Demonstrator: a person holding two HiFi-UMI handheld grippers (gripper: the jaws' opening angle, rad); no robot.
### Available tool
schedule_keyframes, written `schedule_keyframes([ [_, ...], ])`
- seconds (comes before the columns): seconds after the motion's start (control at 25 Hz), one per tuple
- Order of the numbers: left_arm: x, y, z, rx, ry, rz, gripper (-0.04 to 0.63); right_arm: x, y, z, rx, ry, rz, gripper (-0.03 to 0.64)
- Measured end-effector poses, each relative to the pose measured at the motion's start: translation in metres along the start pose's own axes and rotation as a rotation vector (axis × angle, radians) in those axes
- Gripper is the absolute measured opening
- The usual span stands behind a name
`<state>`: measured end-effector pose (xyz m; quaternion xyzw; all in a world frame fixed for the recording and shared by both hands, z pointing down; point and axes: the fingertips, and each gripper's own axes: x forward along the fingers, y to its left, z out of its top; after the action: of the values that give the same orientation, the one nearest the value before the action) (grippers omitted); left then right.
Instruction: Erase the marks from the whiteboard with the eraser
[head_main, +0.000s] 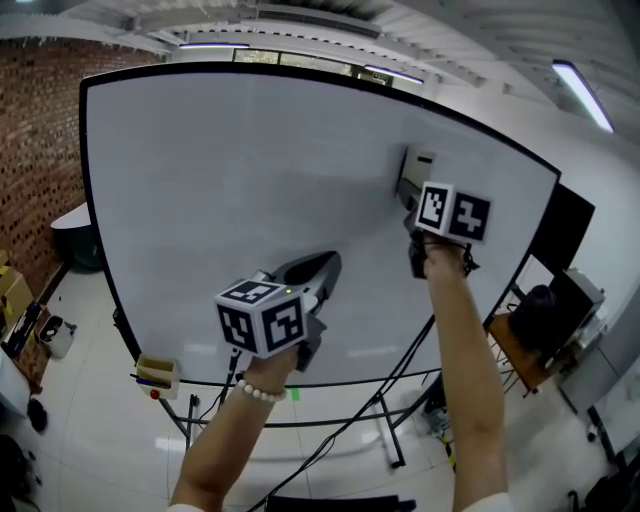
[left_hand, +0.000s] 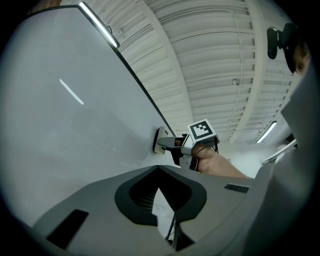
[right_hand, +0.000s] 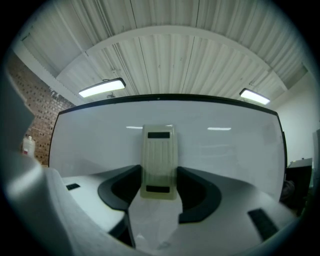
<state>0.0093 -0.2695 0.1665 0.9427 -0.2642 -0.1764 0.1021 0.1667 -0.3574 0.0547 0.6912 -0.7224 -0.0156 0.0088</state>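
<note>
R tool (right_hand: 159, 171) grips eraser (right_hand: 159, 150) pressed to whiteboard (right_hand: 95, 142); L tool (left_hand: 159, 168) jaws fully together.

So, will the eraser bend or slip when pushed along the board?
Probably stiff: the eraser looks like a ribbed plastic block. Likely light: the right gripper holds it by its sides. Should slide easily on the smooth whiteboard.

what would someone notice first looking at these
The big whiteboard on its stand fills the head view, and no marks can be made out on it. At its upper right the right gripper clamps a cream eraser against the board. The left gripper, its fingers together and empty, hangs in front of the board's lower middle.
</note>
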Motion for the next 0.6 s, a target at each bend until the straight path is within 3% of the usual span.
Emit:
schedule_keyframes([
  [0.24, -0.032, 0.019, 0.016, 0.049, 0.008, 0.027, -0.002, -0.002, 0.045, 0.001, -0.002, -0.006, 0.006, 0.249],
  [0.6, -0.086, 0.061, 0.043, 0.055, -0.005, 0.064, -0.002, 0.006, 0.142, 0.002, 0.0, -0.009, 0.071, 0.25],
])
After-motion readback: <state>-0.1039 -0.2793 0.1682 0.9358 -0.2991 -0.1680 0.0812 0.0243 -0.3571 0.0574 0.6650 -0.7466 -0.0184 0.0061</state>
